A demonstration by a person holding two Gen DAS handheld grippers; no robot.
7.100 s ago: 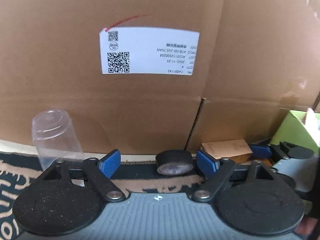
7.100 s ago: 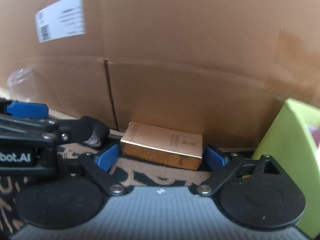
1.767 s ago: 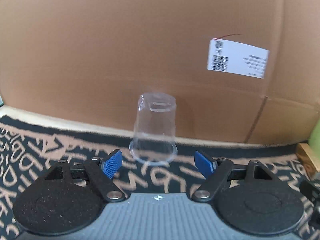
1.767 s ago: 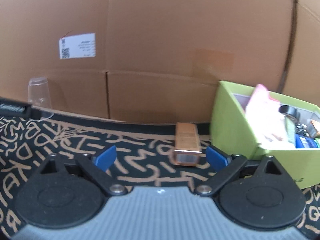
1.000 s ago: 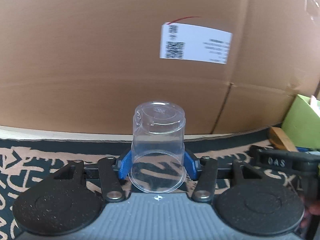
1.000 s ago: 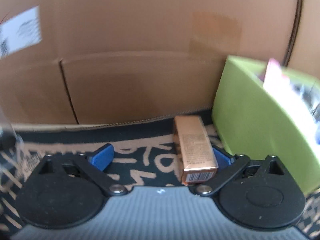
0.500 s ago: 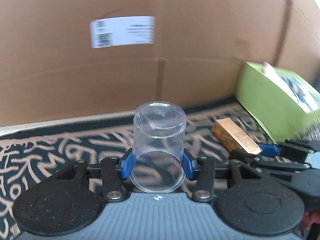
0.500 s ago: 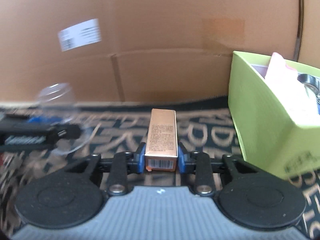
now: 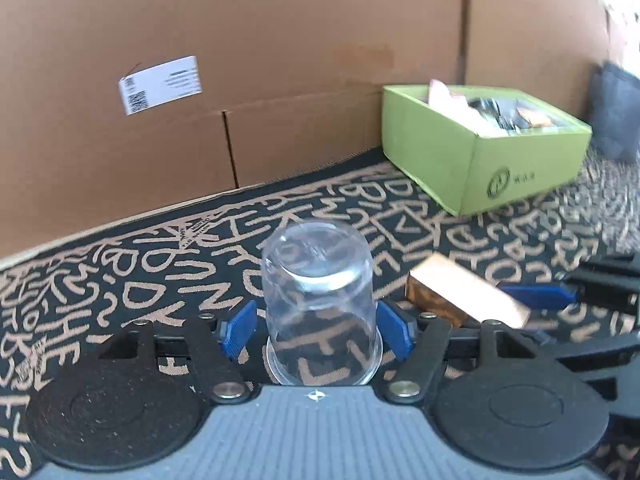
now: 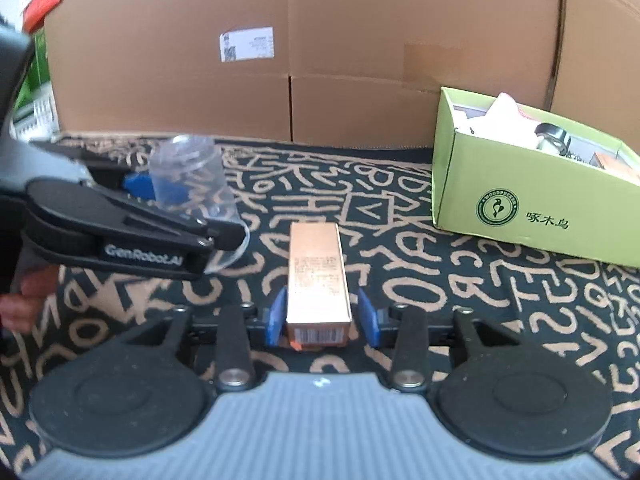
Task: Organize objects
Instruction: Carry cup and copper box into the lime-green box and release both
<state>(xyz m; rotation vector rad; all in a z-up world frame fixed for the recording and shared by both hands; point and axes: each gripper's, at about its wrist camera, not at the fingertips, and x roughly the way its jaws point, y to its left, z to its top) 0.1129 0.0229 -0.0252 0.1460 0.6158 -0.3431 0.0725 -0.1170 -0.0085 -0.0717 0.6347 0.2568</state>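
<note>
The left tongs (image 9: 316, 328) stand released, having just widened, with an upturned clear plastic cup (image 9: 320, 304) between their blue pads, apart from both. The right tongs (image 10: 320, 318) have just eased open around a copper-coloured box (image 10: 318, 280). A green box (image 10: 532, 204) sits beyond on the patterned rug (image 10: 440, 280).

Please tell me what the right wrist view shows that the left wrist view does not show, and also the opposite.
Only the right wrist view shows the barcode end of the gold box, the printed logo read clearly, and a fingertip behind the left claw. Only the left wrist view shows a dark bundle beyond the green box. Both show the clear cup, the gold box, the green box, the patterned rug and the cardboard wall.
</note>
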